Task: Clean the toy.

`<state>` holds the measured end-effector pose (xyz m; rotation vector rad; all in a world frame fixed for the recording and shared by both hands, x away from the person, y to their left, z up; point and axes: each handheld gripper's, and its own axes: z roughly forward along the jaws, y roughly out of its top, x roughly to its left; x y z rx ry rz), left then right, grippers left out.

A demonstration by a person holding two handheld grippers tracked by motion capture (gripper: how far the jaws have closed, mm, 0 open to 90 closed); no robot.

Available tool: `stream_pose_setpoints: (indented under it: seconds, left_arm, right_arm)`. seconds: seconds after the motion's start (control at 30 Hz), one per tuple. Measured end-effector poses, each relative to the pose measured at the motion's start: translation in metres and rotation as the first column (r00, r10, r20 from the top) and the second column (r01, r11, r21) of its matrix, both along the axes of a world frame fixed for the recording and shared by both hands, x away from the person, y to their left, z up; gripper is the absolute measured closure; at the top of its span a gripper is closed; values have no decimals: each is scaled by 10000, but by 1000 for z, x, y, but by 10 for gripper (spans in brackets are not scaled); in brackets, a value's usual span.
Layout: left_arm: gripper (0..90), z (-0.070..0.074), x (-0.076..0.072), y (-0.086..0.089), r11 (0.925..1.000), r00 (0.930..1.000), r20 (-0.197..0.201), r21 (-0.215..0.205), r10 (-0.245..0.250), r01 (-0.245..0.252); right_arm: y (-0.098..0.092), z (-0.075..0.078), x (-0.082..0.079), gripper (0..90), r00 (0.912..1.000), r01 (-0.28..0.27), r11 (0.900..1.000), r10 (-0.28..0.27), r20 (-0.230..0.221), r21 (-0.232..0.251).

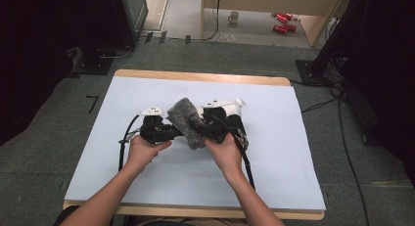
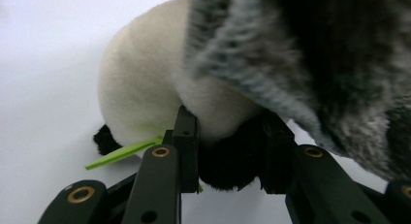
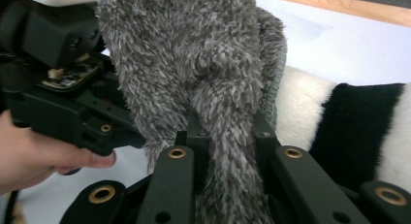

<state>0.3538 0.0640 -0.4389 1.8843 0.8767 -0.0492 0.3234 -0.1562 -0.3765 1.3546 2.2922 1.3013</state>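
A grey fuzzy cloth (image 1: 188, 121) hangs above the middle of the white-covered table (image 1: 284, 157), between my two grippers. My right gripper (image 3: 228, 136) is shut on a bunched fold of that cloth (image 3: 203, 59), which rises in front of its jaws. My left gripper (image 2: 230, 136) is shut on a black limb of a white and black plush panda (image 2: 140, 83), with a green leaf (image 2: 121, 153) sticking out beside the jaw. The cloth (image 2: 310, 54) drapes over the panda's right side. In the right gripper view the panda (image 3: 300, 107) lies just behind the cloth.
The person's hand (image 3: 34, 156) holds the left gripper close beside the right one. Cables (image 1: 247, 162) trail toward the table's near edge. On the floor beyond stand a mug (image 1: 234, 16), red objects (image 1: 283, 21) and black stands with cables on both sides.
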Motion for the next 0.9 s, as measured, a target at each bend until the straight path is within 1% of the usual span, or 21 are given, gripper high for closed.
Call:
stream_pose_setpoints:
  seconds: [0.07, 0.1, 0.13, 0.2, 0.3, 0.33, 0.37, 0.4, 0.43, 0.47, 0.57, 0.6, 0.67, 0.77, 0.83, 0.9]
  left_arm:
    - [676, -1, -1, -1, 10000, 10000, 11, 51, 2, -2]
    - [677, -1, -1, -3, 9998, 10000, 10, 190, -41, 40]
    - [679, -2, -1, -5, 9997, 10000, 1, 232, -56, 56]
    - [685, -3, -2, -8, 9994, 10000, 44, 346, -80, 79]
    - [694, -4, 0, -8, 9989, 10000, 31, 456, -81, 79]
    - [696, -5, 1, -7, 9991, 10000, -2, 412, -91, 91]
    - [696, -5, 1, -6, 9991, 9999, -11, 408, -135, 135]
    - [696, -5, 1, -6, 9990, 9999, 22, 410, -164, 163]
    - [696, -5, 0, -7, 9989, 9998, 52, 419, -203, 200]
    - [696, -5, 1, -7, 9989, 9998, 62, 414, -209, 206]
    - [696, -6, 3, -6, 9994, 9998, -47, 287, -173, 175]
    - [696, -6, 3, -6, 9995, 9998, -75, 257, -168, 170]
    - [696, -6, 5, -5, 9996, 9998, -96, 224, -170, 172]
    - [696, -6, 5, -6, 9996, 9998, -60, 209, -170, 171]
    - [695, -6, 6, -5, 9998, 9999, -69, 177, -123, 124]
    - [695, -6, 8, -5, 9999, 9999, -93, 119, -77, 78]
  right_arm:
    - [0, -2, 1, 782, 9998, 46, 9996, -40, 203, -280]
    - [0, -4, 1, 783, 9996, 29, 9990, -16, 285, -452]
    - [-1, -6, 2, 786, 9992, 37, 9971, -7, 396, -766]
    - [-6, -8, 4, 786, 9994, 55, 9963, -26, 336, -857]
    - [-15, -10, 4, 786, 9986, 355, 9936, -311, 423, -1073]
    - [-21, -10, 4, 788, 9973, 618, 9899, -562, 469, -1278]
    - [-25, -10, 4, 789, 9968, 707, 9883, -648, 474, -1349]
    - [-34, -10, 5, 789, 9963, 805, 9897, -762, 409, -1180]
    - [-39, -10, 5, 790, 9960, 855, 9906, -819, 368, -1070]
    - [-46, -8, 4, 790, 9955, 909, 9904, -877, 349, -1039]
    - [-57, -4, 3, 791, 9935, 1091, 9891, -1054, 420, -986]
    - [-63, -1, 3, 792, 9920, 1199, 9886, -1155, 513, -917]
    - [-73, 2, 3, 792, 9886, 1441, 9863, -1400, 553, -799]
    - [-82, 3, 3, 792, 9860, 1615, 9844, -1580, 529, -693]
    - [-90, 4, 3, 791, 9820, 1836, 9811, -1803, 562, -618]
    - [-100, 5, 3, 791, 9751, 2166, 9749, -2135, 593, -520]
